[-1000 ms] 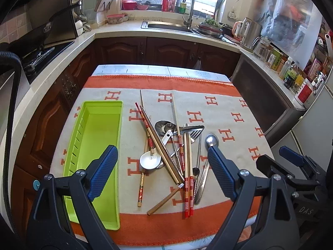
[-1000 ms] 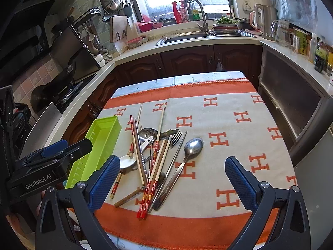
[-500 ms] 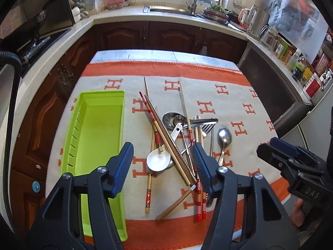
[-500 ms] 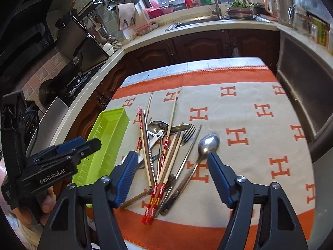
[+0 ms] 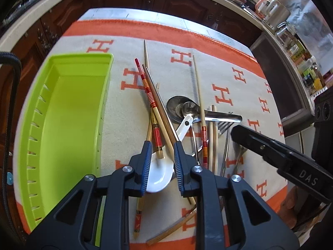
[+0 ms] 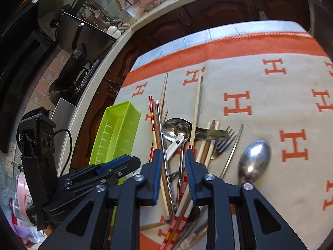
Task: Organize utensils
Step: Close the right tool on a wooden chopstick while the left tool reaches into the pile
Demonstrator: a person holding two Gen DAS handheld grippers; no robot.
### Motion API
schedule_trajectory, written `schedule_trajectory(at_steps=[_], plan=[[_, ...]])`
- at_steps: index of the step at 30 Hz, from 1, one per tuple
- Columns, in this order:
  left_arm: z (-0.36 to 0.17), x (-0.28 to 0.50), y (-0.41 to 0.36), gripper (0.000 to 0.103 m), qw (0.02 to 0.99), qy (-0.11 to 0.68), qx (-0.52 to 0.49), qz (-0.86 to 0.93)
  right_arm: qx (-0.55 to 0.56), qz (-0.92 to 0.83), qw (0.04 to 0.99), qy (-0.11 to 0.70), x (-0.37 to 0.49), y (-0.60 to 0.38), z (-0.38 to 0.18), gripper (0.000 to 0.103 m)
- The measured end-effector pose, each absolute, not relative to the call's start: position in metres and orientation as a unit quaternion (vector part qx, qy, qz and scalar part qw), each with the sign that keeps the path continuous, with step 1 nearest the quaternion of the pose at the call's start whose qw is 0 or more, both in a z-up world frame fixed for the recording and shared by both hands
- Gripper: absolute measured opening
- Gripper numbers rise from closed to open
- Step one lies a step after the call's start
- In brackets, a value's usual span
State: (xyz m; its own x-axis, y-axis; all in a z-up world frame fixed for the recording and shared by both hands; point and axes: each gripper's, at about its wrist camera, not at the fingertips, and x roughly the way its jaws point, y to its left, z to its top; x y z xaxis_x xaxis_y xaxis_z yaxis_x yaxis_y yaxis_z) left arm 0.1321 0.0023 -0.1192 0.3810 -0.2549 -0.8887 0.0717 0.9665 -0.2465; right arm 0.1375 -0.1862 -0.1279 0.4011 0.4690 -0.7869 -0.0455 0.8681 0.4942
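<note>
1. Closing over the utensil pile (image 5: 187, 120) on the desk's cloth (image 5: 208, 48): left tool (image 5: 160, 145), jaws narrowing round a red chopstick (image 5: 157, 133) above the white spoon (image 5: 159, 177), not clenched yet.
2. Right tool (image 6: 172, 153) closing too, metal chopstick (image 6: 164, 156) in the gap, no grip.
3. Green tray (image 5: 62, 112) sits left of the pile.

Lime-green slotted tray (image 5: 62, 112) empty, left on cloth; chopsticks (image 5: 148, 91), steel spoons (image 5: 179, 108), fork (image 6: 225, 141), white spoon (image 5: 160, 173) piled crisscross beside it.
</note>
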Motion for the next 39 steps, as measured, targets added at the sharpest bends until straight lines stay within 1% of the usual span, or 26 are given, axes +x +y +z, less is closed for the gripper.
schedule_trajectory(at_steps=[6,13,15,16,17,30,32,37,39], plan=[[-0.138,0.152,0.003,0.017,0.817,0.56,-0.099,-0.093,0.206,0.152,0.797,0.547,0.175,-0.172,-0.166,0.019],[-0.144,0.156,0.004,0.016,0.807,0.57,-0.113,-0.101,0.194,0.134,0.787,0.57,0.203,-0.154,-0.199,0.019],[-0.144,0.157,0.003,0.016,0.806,0.572,-0.114,-0.1,0.193,0.132,0.783,0.577,0.206,-0.151,-0.206,0.014],[-0.145,0.159,0.003,0.016,0.806,0.572,-0.114,-0.099,0.193,0.132,0.781,0.579,0.208,-0.148,-0.209,0.007],[-0.146,0.159,0.002,0.016,0.806,0.573,-0.113,-0.098,0.198,0.134,0.781,0.577,0.211,-0.146,-0.213,0.007],[-0.154,0.173,-0.009,0.016,0.806,0.573,-0.111,-0.098,0.23,0.148,0.787,0.553,0.204,-0.127,-0.21,0.006],[-0.156,0.174,-0.01,0.011,0.805,0.574,-0.11,-0.103,0.237,0.15,0.785,0.553,0.207,-0.124,-0.213,0.006],[-0.159,0.177,-0.013,0.01,0.803,0.574,-0.116,-0.109,0.251,0.151,0.782,0.55,0.195,-0.142,-0.21,0.006],[-0.157,0.176,-0.013,0.007,0.808,0.569,-0.113,-0.103,0.256,0.153,0.782,0.548,0.186,-0.155,-0.207,0.006]])
